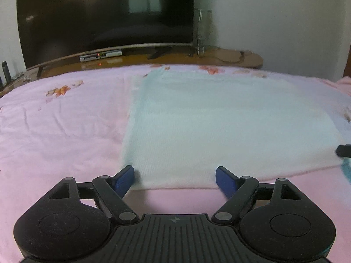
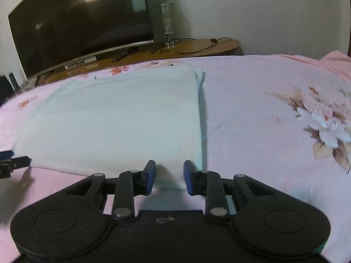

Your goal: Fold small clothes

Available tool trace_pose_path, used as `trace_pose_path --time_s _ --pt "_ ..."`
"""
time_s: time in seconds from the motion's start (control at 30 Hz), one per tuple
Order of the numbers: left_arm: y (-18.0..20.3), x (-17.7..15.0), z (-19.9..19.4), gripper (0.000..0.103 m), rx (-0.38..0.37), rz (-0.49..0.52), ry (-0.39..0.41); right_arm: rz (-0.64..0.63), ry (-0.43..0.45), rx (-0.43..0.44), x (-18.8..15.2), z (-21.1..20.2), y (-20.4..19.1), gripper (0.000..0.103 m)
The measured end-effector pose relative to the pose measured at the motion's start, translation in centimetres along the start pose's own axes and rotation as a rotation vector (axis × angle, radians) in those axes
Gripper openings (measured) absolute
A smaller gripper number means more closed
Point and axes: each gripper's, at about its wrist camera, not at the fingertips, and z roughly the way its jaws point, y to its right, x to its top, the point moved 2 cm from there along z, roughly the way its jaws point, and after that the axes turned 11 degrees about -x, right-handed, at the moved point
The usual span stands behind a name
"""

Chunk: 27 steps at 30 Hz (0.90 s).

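On the pink floral bedsheet, a pale mint cloth lies flat in a squared, folded shape, its near hem toward both grippers; beyond the bed a dark television sits on a wooden stand. Left gripper hangs over the cloth's near-left corner, jaws spread wide, blue pads clear of the fabric, nothing held. Right gripper sits at the near-right corner, jaws narrowed with the cloth's hem between the pads, though a gap shows either side and no pinch is evident.
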Motion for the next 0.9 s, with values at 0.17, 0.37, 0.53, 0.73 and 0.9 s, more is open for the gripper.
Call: trace_pose_path --time_s 0.17,0.37,0.53,0.73,0.9 --pt "2.1 0.4 1.1 0.081 -0.012 0.005 0.001 -0.004 0.05 0.046 0.5 -1.6 -2.1 0.032" --pt "1.0 -0.7 1.6 0.092 -0.009 0.03 -0.011 -0.093 0.023 0.003 -0.6 0.1 -3.2 0.031" --pt "0.1 -1.2 0.9 0.092 -0.011 0.058 -0.016 0.001 0.005 -0.037 -0.8 0.3 0.5 0.029" --pt "-0.3 -1.2 0.9 0.093 -0.007 0.057 -0.027 0.001 -0.004 -0.043 -1.0 0.4 0.5 0.031" --pt "-0.9 -0.8 1.3 0.096 -0.034 0.051 -0.047 0.019 -0.026 -0.019 -0.6 0.8 1.2 0.031"
